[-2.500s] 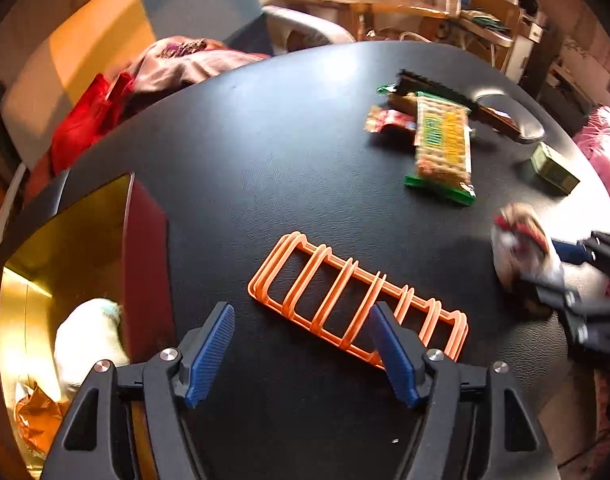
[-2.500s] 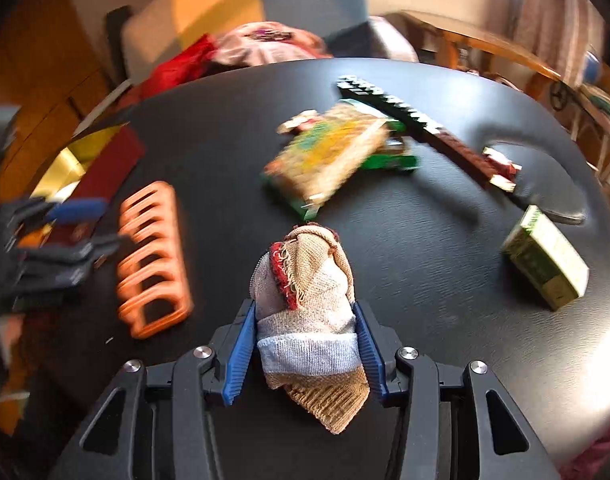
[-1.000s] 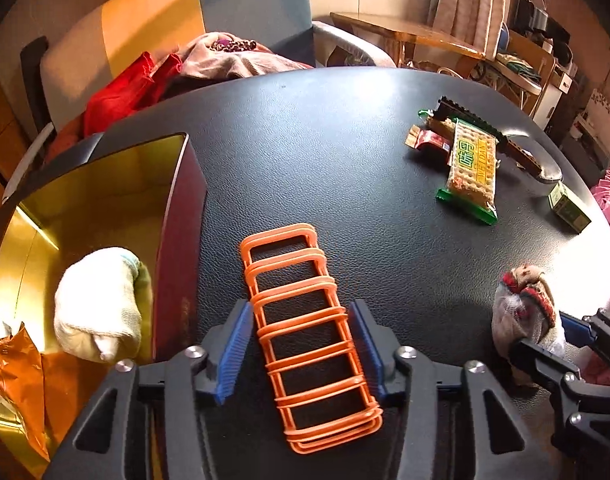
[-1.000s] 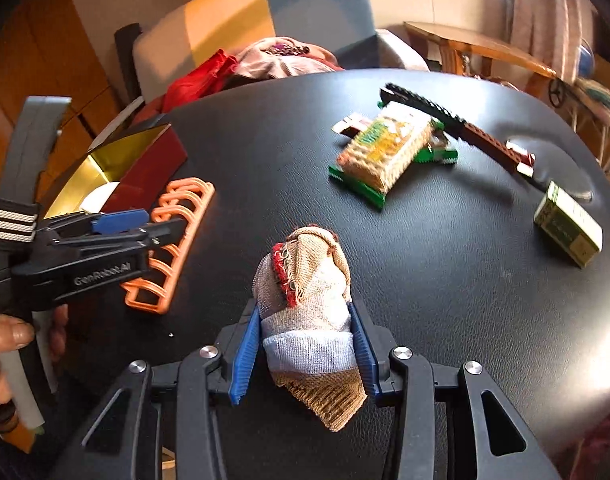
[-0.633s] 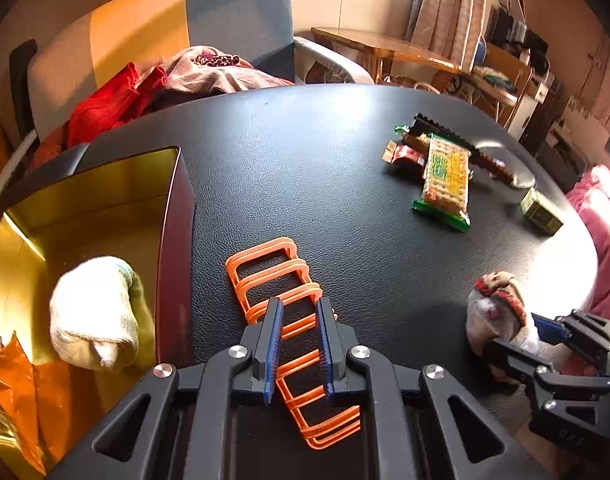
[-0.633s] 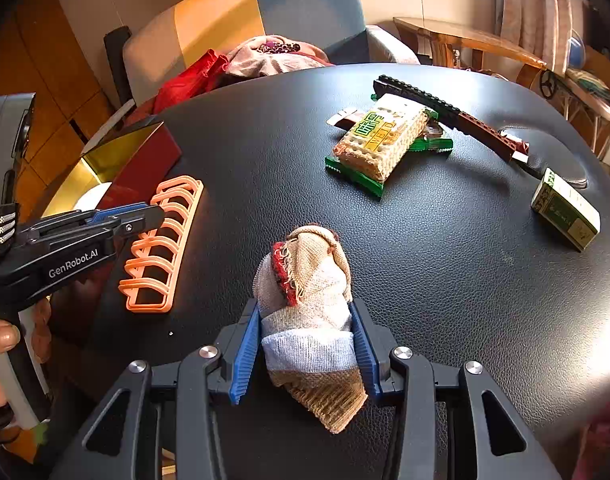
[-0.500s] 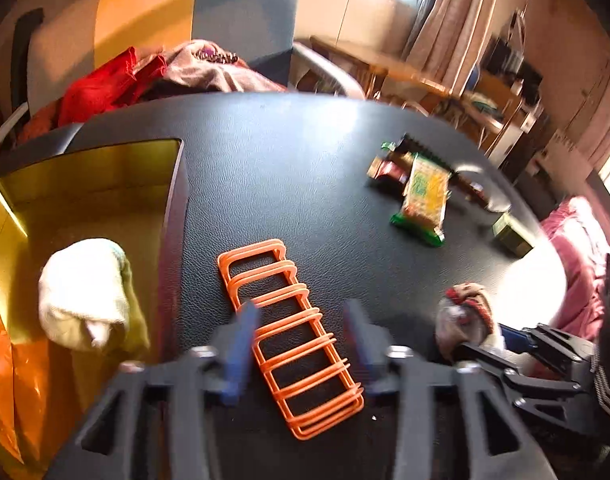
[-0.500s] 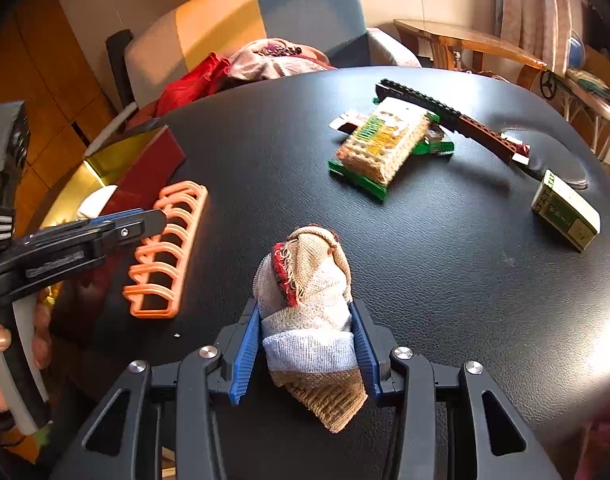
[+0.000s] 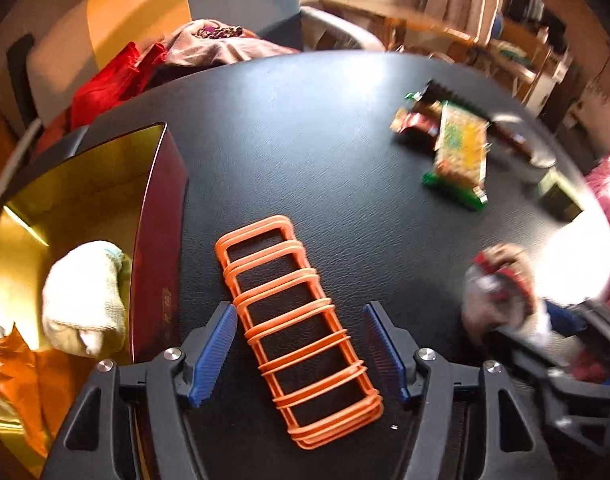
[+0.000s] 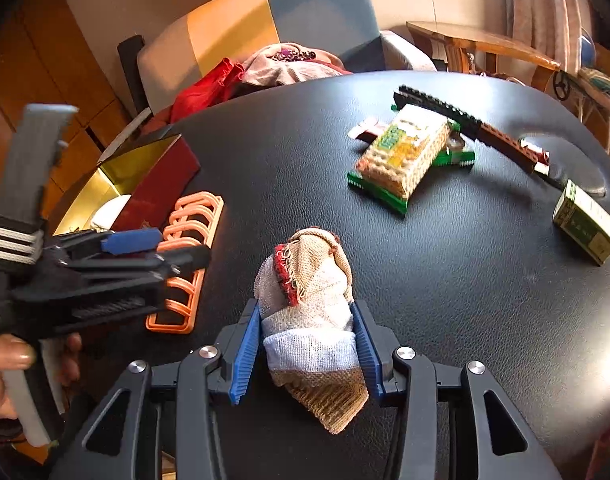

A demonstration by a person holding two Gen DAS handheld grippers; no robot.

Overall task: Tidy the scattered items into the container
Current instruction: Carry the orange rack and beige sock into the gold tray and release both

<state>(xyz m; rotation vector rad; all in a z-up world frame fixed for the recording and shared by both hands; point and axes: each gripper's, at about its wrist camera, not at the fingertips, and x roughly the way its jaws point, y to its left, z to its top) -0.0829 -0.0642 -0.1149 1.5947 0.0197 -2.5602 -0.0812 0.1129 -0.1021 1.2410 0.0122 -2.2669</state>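
An orange plastic rack (image 9: 295,328) lies flat on the black table (image 9: 305,140); it also shows in the right wrist view (image 10: 185,256). My left gripper (image 9: 301,352) is open, its blue pads either side of the rack without touching it. My right gripper (image 10: 309,348) is shut on a rolled beige sock (image 10: 313,308) with a red trim, held over the table. The red box with gold lining (image 9: 105,208) stands at the left and holds a white sock (image 9: 81,300) and an orange wrapper (image 9: 13,372).
A cracker packet (image 10: 405,156), a small red sachet (image 9: 415,122), a long dark brick strip (image 10: 465,128) and a small green box (image 10: 585,220) lie at the far right of the table. An armchair with clothes (image 10: 273,64) stands behind the table.
My left gripper shut on the rack, then opened again, and now straddles it with its jaws wide. My right gripper has kept hold of the sock and barely moved.
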